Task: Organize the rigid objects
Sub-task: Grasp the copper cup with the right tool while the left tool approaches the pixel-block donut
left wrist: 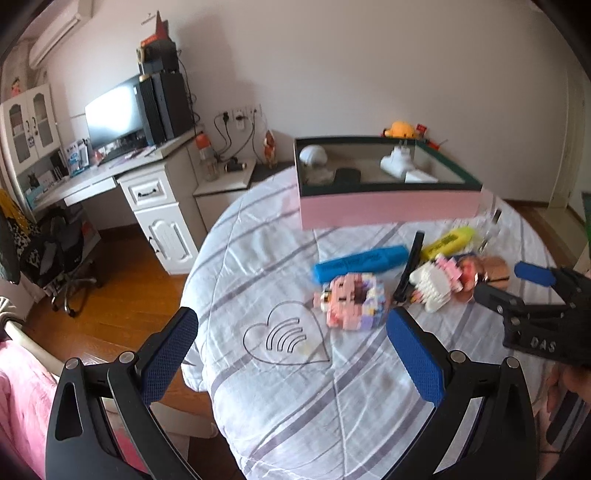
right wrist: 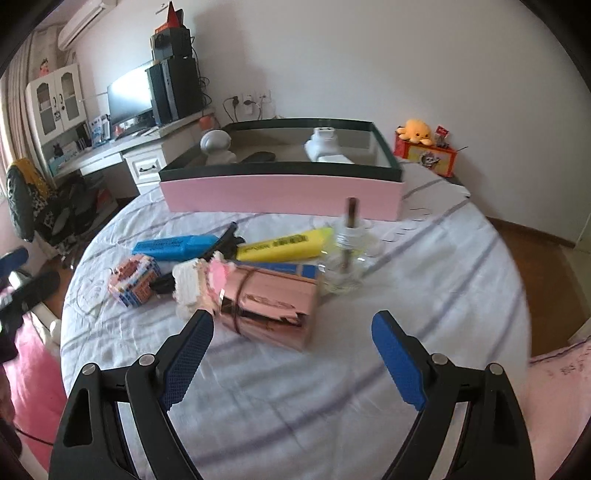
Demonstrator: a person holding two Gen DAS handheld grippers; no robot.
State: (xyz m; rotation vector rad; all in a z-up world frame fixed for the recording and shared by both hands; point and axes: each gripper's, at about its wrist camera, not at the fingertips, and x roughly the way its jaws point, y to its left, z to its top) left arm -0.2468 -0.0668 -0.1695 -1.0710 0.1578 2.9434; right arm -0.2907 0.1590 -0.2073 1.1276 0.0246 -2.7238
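A plain pale wall (left wrist: 369, 74) stood behind a white wooden desk (left wrist: 147, 184) bearing a dark flat monitor (left wrist: 110, 114); the floor (left wrist: 122, 280) was orange-brown wood, with a white air conditioner (left wrist: 59, 29) mounted high.

Both grippers tilt downward with nothing between their blue pads. The left gripper (left wrist: 291, 354) has its jaws spread wide. The right gripper (right wrist: 291, 358) is spread just as wide and appears in the left wrist view off to the left gripper's right, its black body held by a hand (left wrist: 569, 384).
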